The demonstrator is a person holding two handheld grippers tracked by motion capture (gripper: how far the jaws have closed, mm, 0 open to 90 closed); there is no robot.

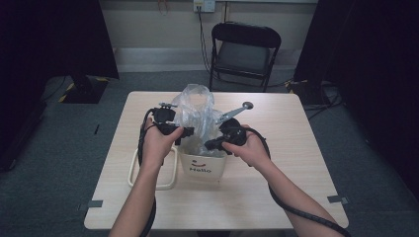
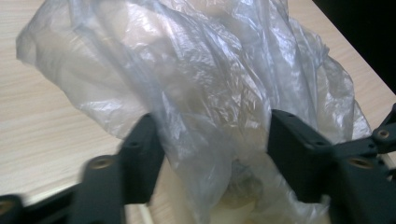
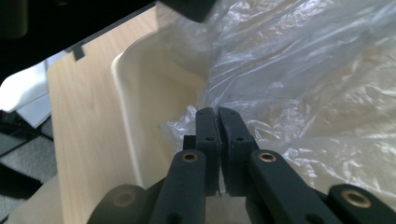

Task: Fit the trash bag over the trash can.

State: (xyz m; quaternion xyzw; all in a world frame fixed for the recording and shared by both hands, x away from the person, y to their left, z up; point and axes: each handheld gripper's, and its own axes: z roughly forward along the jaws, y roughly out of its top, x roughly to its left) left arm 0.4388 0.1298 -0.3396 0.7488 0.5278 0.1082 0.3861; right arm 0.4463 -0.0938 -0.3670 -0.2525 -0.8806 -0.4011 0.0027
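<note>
A crumpled clear plastic bag stands up out of a small cream bin marked "Hello" at the middle of the table. My left gripper is at the bag's left side. In the left gripper view its jaws stand apart with the bag's film bunched between them, not visibly pinched. My right gripper is at the bin's right rim. In the right gripper view its jaws are pressed together on the edge of the bag, just inside the bin's rim.
A cream loop-shaped frame lies flat on the wooden table just left of the bin. A black folding chair stands beyond the far edge. Cables trail from both grippers toward the near edge.
</note>
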